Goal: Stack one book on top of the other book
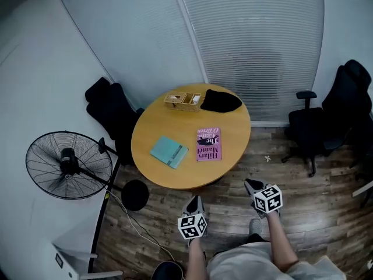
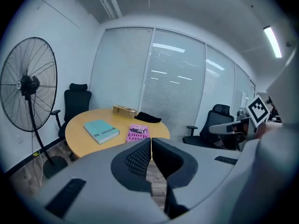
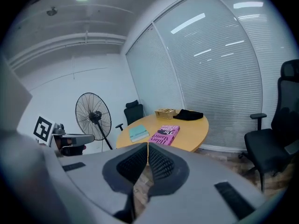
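While both books are lying flat and apart on the round wooden table (image 1: 175,121), neither is being touched. The teal book (image 1: 169,151) is resting toward the table's left-front part. The pink book (image 1: 208,144) is sitting just to its right, with a strip of bare tabletop between them. A wooden box (image 1: 183,100) and a black cloth (image 1: 220,101) are lying at the far edge, well clear of both.

Both books are looking like thin, fairly stiff volumes (the pink one is probably a paperback, so a little more flexible). They seem light enough for one gripper, though the smooth covers are likely to be slippery. Lying flat, they are offering little to pinch. The sensible hold is probably at an edge or corner, perhaps with the book slid to overhang the table rim and the other gripper steadying it.

The left gripper (image 1: 194,200) and the right gripper (image 1: 252,185) are hovering over the floor on the near side of the table, short of its rim. Both are pointing forward toward it and tilting slightly downward. In the left gripper view the jaws are pressing together with nothing between them, and the right gripper view is showing the same: closed and empty. They will need opening before any grasp.
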`<move>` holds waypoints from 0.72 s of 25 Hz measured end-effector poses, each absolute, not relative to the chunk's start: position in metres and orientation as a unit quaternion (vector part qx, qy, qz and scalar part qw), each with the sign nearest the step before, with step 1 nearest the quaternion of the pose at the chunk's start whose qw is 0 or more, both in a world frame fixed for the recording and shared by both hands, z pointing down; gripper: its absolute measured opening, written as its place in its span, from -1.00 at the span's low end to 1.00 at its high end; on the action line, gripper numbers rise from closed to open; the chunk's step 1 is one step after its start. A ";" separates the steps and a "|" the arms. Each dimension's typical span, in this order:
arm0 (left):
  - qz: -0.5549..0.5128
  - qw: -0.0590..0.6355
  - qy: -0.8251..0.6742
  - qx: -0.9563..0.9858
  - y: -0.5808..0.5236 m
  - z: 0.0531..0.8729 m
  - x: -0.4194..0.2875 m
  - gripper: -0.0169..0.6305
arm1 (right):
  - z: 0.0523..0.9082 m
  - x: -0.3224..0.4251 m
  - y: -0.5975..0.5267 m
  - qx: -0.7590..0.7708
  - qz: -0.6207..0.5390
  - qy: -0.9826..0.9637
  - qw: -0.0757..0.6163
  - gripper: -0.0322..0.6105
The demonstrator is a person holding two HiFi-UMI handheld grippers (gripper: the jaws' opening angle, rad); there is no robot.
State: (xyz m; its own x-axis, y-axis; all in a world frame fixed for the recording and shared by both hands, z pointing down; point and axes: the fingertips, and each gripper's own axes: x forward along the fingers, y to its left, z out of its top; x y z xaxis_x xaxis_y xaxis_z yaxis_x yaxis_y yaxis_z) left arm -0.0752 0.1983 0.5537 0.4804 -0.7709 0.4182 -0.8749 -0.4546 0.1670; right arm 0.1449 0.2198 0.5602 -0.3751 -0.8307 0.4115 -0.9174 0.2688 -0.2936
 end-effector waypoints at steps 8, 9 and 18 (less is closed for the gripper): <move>0.145 0.166 -0.517 0.827 0.155 0.544 -0.048 -0.86 | 0.555 0.160 0.170 0.467 0.221 -0.848 0.123 -0.83; 0.146 0.165 -0.523 0.824 0.151 0.543 -0.046 -0.86 | 0.554 0.163 0.165 0.456 0.219 -0.853 0.126 -0.83; 0.148 0.159 -0.552 0.805 0.136 0.537 -0.021 -0.86 | 0.553 0.203 0.134 0.418 0.213 -0.872 0.142 -0.83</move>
